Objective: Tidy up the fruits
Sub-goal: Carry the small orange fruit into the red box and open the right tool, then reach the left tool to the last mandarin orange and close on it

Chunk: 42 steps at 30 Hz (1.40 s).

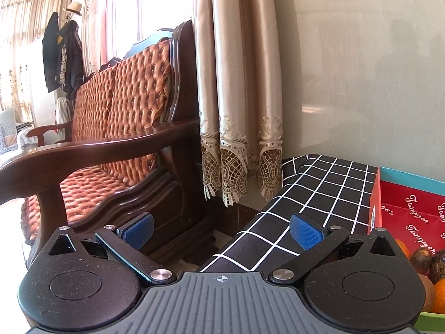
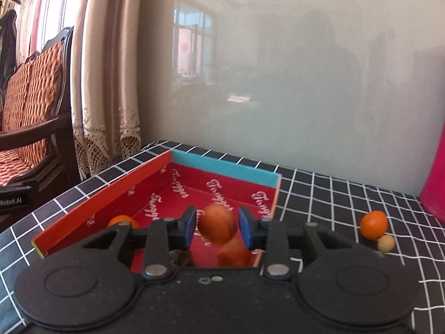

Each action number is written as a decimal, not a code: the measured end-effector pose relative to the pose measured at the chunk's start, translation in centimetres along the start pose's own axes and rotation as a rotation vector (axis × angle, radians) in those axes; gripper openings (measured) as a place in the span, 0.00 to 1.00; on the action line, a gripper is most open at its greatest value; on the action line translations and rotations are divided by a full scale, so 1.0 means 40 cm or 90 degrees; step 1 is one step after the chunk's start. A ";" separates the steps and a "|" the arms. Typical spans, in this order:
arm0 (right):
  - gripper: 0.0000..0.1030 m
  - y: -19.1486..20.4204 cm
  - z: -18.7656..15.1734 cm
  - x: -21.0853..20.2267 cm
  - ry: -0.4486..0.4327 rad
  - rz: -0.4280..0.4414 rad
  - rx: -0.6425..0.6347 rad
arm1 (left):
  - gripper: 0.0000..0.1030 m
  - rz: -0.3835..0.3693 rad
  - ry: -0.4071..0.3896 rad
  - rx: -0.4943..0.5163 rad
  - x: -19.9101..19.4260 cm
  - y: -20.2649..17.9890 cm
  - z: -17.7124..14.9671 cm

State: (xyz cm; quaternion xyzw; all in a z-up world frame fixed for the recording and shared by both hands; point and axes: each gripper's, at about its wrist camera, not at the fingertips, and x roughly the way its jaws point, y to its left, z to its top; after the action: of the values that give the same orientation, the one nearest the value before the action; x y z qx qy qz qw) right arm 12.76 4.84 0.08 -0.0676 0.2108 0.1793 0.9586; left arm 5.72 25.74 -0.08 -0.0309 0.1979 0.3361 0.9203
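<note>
In the right wrist view my right gripper (image 2: 217, 228) hangs over a red cardboard box (image 2: 111, 192) with a blue far wall. A blurred orange fruit (image 2: 217, 226) sits between its blue pads (image 2: 190, 226) with small gaps on both sides, so it looks released. Other fruits lie in the box: an orange one (image 2: 235, 252) below, another (image 2: 122, 220) at the left, a dark one (image 2: 180, 258) near the front. An orange (image 2: 374, 224) and a small tan fruit (image 2: 386, 243) lie on the cloth at the right. My left gripper (image 1: 222, 229) is open and empty, left of the box (image 1: 408, 211).
The table wears a black cloth with a white grid (image 2: 333, 194). A grey wall panel (image 2: 278, 83) stands behind it. A pink container (image 2: 435, 181) stands at the far right. A wooden sofa (image 1: 111, 144) and curtains (image 1: 236, 83) lie left of the table edge.
</note>
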 end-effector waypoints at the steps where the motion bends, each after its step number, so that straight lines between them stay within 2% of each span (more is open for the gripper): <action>1: 0.46 0.003 -0.002 0.000 0.000 -0.005 -0.004 | 1.00 0.000 0.000 0.001 0.000 -0.001 0.000; 2: 0.57 0.001 -0.004 -0.007 -0.009 -0.014 -0.005 | 1.00 0.000 0.000 0.001 0.000 -0.002 0.000; 3: 0.60 -0.006 -0.002 -0.016 -0.025 -0.020 0.000 | 1.00 -0.002 0.001 0.000 0.001 -0.001 0.001; 6: 0.61 -0.056 0.013 -0.054 -0.059 -0.042 0.030 | 1.00 -0.007 -0.001 -0.004 -0.003 -0.002 0.004; 9: 0.64 -0.132 0.013 -0.085 -0.082 -0.086 0.066 | 1.00 -0.016 -0.005 -0.007 -0.011 -0.006 0.007; 10: 0.69 -0.162 0.010 -0.094 -0.090 -0.105 0.085 | 1.00 -0.020 -0.005 -0.007 -0.013 -0.009 0.008; 11: 0.79 -0.193 0.007 -0.102 -0.098 -0.125 0.108 | 1.00 -0.022 -0.007 -0.007 -0.016 -0.012 0.009; 13: 0.89 -0.259 -0.003 -0.119 -0.108 -0.158 0.154 | 1.00 -0.031 -0.007 -0.009 -0.020 -0.019 0.010; 17: 0.91 -0.384 -0.027 -0.142 -0.104 -0.203 0.240 | 1.00 -0.048 -0.007 -0.012 -0.033 -0.042 0.012; 20: 0.93 -0.441 -0.043 -0.154 -0.094 -0.224 0.262 | 1.00 -0.062 -0.009 -0.008 -0.044 -0.068 0.013; 28: 0.97 -0.473 -0.059 -0.180 -0.099 -0.240 0.235 | 1.00 -0.098 -0.024 0.011 -0.091 -0.156 0.014; 36: 0.98 -0.533 -0.082 -0.226 -0.099 -0.280 0.221 | 1.00 -0.141 -0.027 0.020 -0.129 -0.243 0.012; 42: 0.98 -0.591 -0.106 -0.264 -0.101 -0.306 0.226 | 1.00 -0.198 -0.028 0.030 -0.169 -0.322 0.011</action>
State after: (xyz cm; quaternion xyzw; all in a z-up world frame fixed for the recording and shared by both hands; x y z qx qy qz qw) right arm 11.01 -21.25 2.04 0.0672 0.1412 -0.0872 0.9838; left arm 9.29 11.78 1.96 -0.0320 0.1785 0.1856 0.9657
